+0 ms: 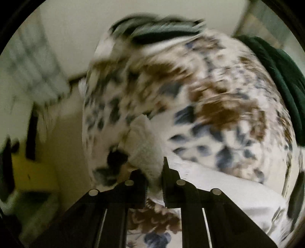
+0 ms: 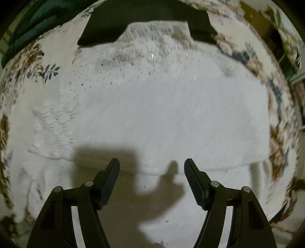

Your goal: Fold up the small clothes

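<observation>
1. Left wrist view: the left gripper [image 1: 154, 171] is clenched on a strip of white knitted cloth, part of the sweater [image 1: 145, 145], which rises from between its two black fingers. The picture is blurred.
2. Behind the pinched cloth lies a sheet [image 1: 190, 91] printed with brown and blue flowers, spread over a bed.
3. A dark green blanket [image 1: 282, 80] sits at the right edge of the sheet, and a striped green cloth [image 1: 158, 28] lies at its far end.
4. A cream wall [image 1: 76, 28] stands beyond the bed.
5. Right wrist view: the right gripper [image 2: 152, 167] is released, its fingers spread wide and holding nothing, just above the near edge of the sweater [image 2: 162, 114].
6. The white sweater lies flat on the flowered sheet [image 2: 28, 63], with small shiny studs across its upper part.
7. A black cloth [image 2: 144, 17] lies at the far end, partly under the sweater's top edge.
8. The green blanket [image 2: 34, 22] shows at the upper left.
</observation>
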